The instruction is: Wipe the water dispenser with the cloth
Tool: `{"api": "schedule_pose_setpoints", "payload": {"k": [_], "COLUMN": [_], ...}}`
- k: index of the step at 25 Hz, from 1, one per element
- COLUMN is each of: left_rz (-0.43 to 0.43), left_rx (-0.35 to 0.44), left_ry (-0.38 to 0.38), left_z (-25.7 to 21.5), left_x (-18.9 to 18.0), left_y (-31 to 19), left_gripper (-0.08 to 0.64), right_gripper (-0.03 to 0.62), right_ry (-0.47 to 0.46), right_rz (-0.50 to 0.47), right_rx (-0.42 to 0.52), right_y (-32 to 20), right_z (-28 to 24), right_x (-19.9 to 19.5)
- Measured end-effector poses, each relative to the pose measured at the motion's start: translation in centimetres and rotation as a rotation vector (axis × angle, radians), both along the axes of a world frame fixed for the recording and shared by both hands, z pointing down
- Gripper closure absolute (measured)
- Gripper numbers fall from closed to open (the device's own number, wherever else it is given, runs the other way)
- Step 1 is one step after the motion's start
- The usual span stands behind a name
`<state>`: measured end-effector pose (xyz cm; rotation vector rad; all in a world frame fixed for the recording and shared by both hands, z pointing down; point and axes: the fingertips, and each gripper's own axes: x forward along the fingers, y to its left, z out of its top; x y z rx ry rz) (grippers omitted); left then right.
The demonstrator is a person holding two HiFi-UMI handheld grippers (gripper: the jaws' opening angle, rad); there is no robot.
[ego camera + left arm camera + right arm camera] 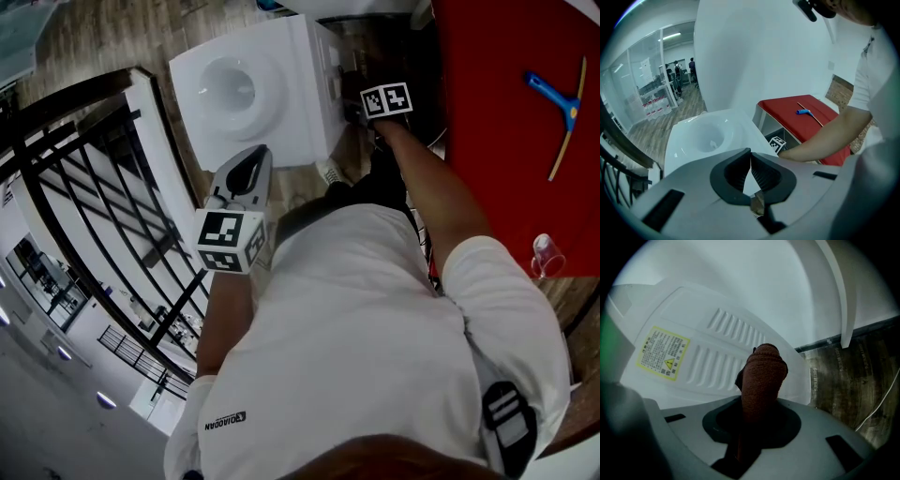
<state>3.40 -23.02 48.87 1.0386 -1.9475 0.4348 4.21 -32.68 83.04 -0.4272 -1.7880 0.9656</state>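
Standing on a wood-plank floor, the white water dispenser is a smooth, glossy plastic box with a round, bowl-shaped hollow in its top. Just beside it is a red surface, flat and matt.

The left hand-held gripper hangs over the dispenser's top near the hollow. Its two ribbed black pads are pressed together at the tips and pinch nothing.

The right hand-held gripper reaches into the gap between the dispenser and the red surface, and its jaws are clamped on the cloth. The cloth is rust-brown with a fine, towel-like weave, bunched into a rounded wad that sticks out past the jaws. It sits right at a vented panel of the dispenser, though contact cannot be made out for certain.

That panel is white plastic with rows of raised, slanted slots. A yellow rectangular warning label is stuck flat on it, left of the cloth. On the red surface lies a thin stick-like tool with a blue head, well apart from both grippers.
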Motion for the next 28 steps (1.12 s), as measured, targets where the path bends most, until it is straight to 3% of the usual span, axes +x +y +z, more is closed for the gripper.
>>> {"api": "schedule_pose_setpoints", "payload": {"k": [7, 18, 23, 28], "left_rz": [-0.008, -0.019, -0.026, -0.027], "left_rx": [0.007, 0.007, 0.032, 0.048], "left_ry": [-0.007, -0.020, -0.020, -0.028], "left_z": [-0.4, -0.4, -0.6, -0.9], "left_x": [-0.1, -0.3, -0.4, -0.6], "left_y": [-0.4, -0.3, -0.6, -0.9], "left_gripper": [0.559, 0.559, 0.558, 0.558], "right_gripper": [0.520, 0.520, 0.520, 0.520], "right_ry": [0.056, 0.018, -0.046, -0.130], "right_rz": [-0.008, -0.015, 0.031, 0.010], "right_rx": [0.017, 0.034, 0.034, 0.005], "right_y": [0.0, -0.8, -2.5, -4.5], "right_z": [1.6, 0.8, -1.9, -8.4], "right_x": [0.8, 0.8, 0.0, -0.3]}}
